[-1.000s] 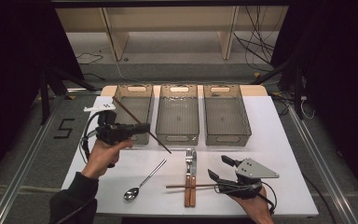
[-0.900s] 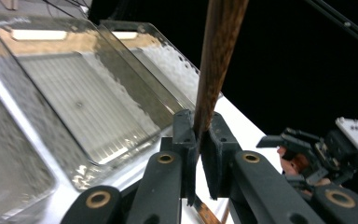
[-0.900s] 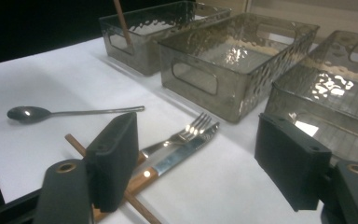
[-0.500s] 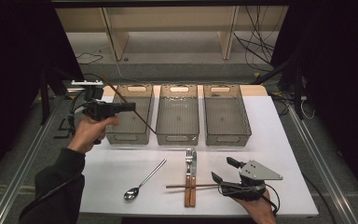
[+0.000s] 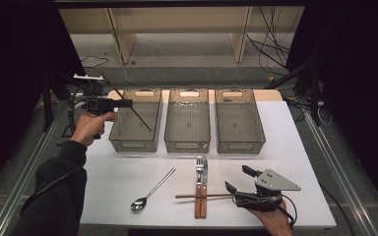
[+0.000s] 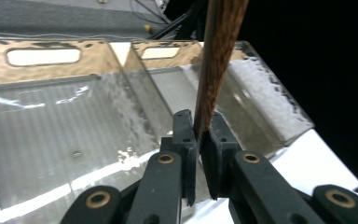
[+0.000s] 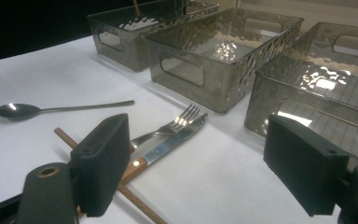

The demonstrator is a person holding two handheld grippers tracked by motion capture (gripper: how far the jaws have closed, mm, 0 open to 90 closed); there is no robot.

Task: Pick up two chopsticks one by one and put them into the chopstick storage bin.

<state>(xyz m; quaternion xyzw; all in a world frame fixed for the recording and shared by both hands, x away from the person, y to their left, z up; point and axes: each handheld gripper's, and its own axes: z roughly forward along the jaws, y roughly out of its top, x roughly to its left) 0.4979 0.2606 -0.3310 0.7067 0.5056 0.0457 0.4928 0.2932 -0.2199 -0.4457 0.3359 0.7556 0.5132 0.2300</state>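
My left gripper (image 5: 129, 103) is shut on a dark brown chopstick (image 5: 142, 120) and hovers over the near left edge of the leftmost clear bin (image 5: 134, 143). The stick slants down into that bin. In the left gripper view the jaws (image 6: 199, 136) pinch the chopstick (image 6: 216, 65) above the bin's floor (image 6: 51, 126). My right gripper (image 5: 237, 178) rests near the table's front edge; its jaws have just been opening and stand wide with nothing pressed between them (image 7: 203, 170). A second chopstick (image 5: 197, 196) lies by it, crossing under a fork (image 5: 200, 164) and knife (image 5: 204, 184).
A spoon (image 5: 150, 191) lies left of the cutlery on the white tabletop (image 5: 285, 147). Two more clear bins, middle (image 5: 187, 143) and right (image 5: 239, 143), stand in a row beside the left one. Dark floor and cables surround the table.
My left hand has carried the chopstick farther back and left, from the bin's right side to its left edge. The right gripper's jaws have spread a little wider.
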